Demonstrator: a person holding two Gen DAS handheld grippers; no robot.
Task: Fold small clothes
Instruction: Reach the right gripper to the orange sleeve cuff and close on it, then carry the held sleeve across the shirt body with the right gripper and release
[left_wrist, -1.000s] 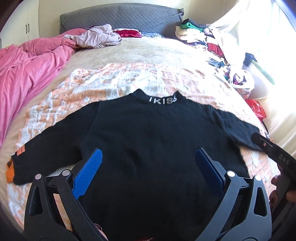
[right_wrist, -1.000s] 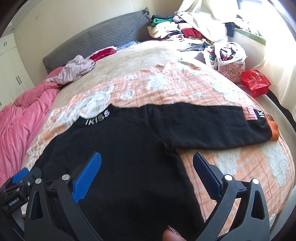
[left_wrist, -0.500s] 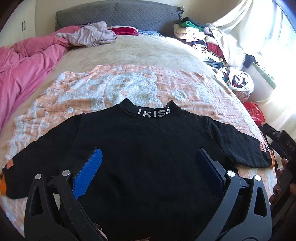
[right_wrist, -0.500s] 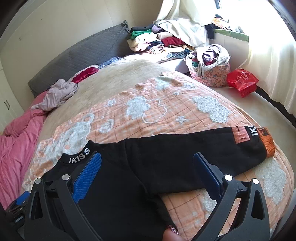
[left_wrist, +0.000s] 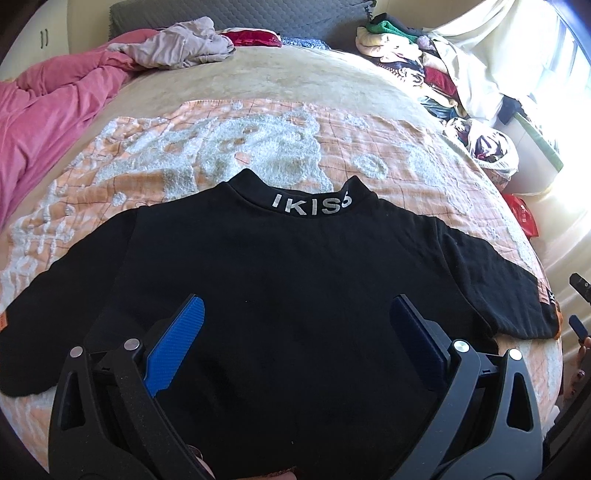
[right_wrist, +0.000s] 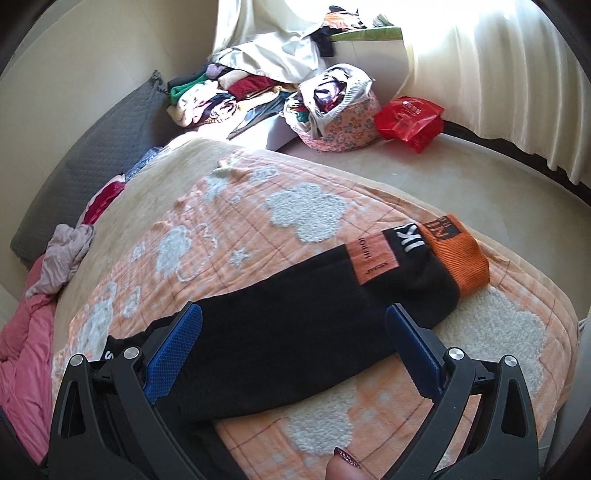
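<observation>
A black sweater (left_wrist: 295, 280) is spread flat, sleeves out, on the orange patterned blanket (left_wrist: 207, 147). Above its body the left gripper (left_wrist: 295, 332) is held wide open, gripping nothing. Over the sweater's orange-cuffed sleeve (right_wrist: 332, 295) the right gripper (right_wrist: 293, 343) is likewise held wide open and empty.

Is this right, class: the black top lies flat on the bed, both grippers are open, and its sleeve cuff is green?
Not quite. The cuff is orange, not green, as the right wrist view shows. The rest holds: the black top lies flat on the bed, and the left gripper and right gripper are open.
</observation>
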